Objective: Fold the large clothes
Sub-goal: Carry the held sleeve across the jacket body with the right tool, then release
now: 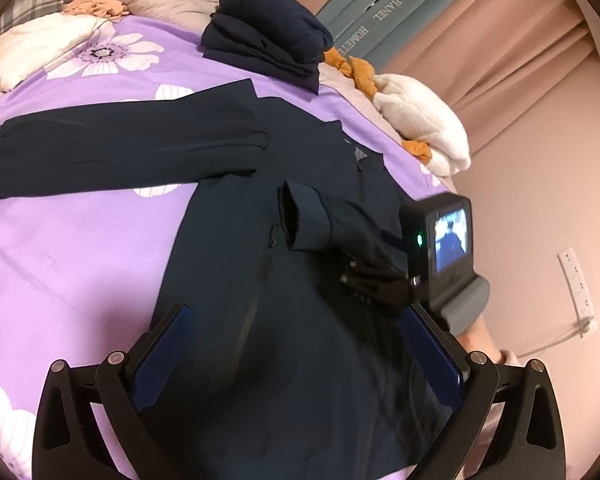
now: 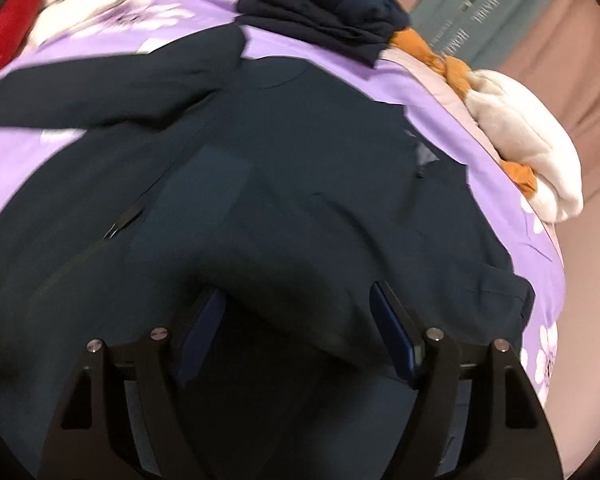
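A dark navy jacket [image 1: 300,360] lies flat on the purple flowered bedspread [image 1: 80,260]. One sleeve [image 1: 120,148] stretches out to the left. The other sleeve is folded across the chest, its cuff [image 1: 300,216] pointing up. My left gripper [image 1: 296,312] hovers open over the jacket's lower body, its blue pads [image 1: 168,356] wide apart. My right gripper [image 1: 352,268] sits at the folded sleeve behind the cuff. In the right wrist view the right gripper [image 2: 296,292] is open, with a fold of the sleeve [image 2: 292,264] lying loose between its pads [image 2: 396,332].
A folded navy stack [image 1: 268,36] rests at the far end of the bed. A white plush blanket with orange cloth [image 1: 424,124] lies along the right edge, pillows [image 1: 32,48] at the far left. Pink curtains [image 1: 520,60] and a wall socket [image 1: 576,284] are to the right.
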Demonstrator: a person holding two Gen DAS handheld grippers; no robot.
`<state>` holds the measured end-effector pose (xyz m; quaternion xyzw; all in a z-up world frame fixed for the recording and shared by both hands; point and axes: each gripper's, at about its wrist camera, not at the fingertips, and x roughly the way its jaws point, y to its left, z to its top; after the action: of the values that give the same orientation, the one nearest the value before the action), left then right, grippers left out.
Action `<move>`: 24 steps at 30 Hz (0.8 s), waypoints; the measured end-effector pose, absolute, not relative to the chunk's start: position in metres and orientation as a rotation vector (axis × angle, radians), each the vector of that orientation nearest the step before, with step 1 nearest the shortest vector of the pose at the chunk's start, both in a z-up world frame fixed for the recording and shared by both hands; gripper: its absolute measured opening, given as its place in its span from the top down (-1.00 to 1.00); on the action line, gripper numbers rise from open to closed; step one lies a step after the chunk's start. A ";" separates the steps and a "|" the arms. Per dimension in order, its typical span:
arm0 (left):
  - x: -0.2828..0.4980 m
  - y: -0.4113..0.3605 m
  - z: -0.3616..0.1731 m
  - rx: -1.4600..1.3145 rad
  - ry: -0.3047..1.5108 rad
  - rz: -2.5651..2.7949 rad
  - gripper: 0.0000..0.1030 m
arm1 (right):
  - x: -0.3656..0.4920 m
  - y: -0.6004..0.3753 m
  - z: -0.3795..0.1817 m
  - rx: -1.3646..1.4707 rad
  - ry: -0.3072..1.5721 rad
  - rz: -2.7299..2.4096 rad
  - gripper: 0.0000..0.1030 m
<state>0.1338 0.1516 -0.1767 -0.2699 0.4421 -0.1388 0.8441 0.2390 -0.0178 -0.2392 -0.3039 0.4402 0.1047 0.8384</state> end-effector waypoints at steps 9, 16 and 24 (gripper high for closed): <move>0.175 0.143 -0.187 -0.622 0.950 -0.322 -0.98 | 0.209 -0.089 -0.185 -0.405 0.874 0.340 -0.79; 0.228 0.098 -0.187 -0.617 0.990 -0.413 -0.98 | 0.242 -0.278 -0.166 0.317 0.839 0.110 -0.79; 0.272 0.050 -0.189 -0.552 0.939 -0.489 -0.67 | 0.286 -0.394 -0.204 0.669 0.788 -0.166 -0.72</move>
<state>0.2725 0.0500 -0.1889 -0.2601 0.4419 -0.2303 0.8270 0.2865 -0.3943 -0.2040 0.3194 0.3765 -0.0792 0.8660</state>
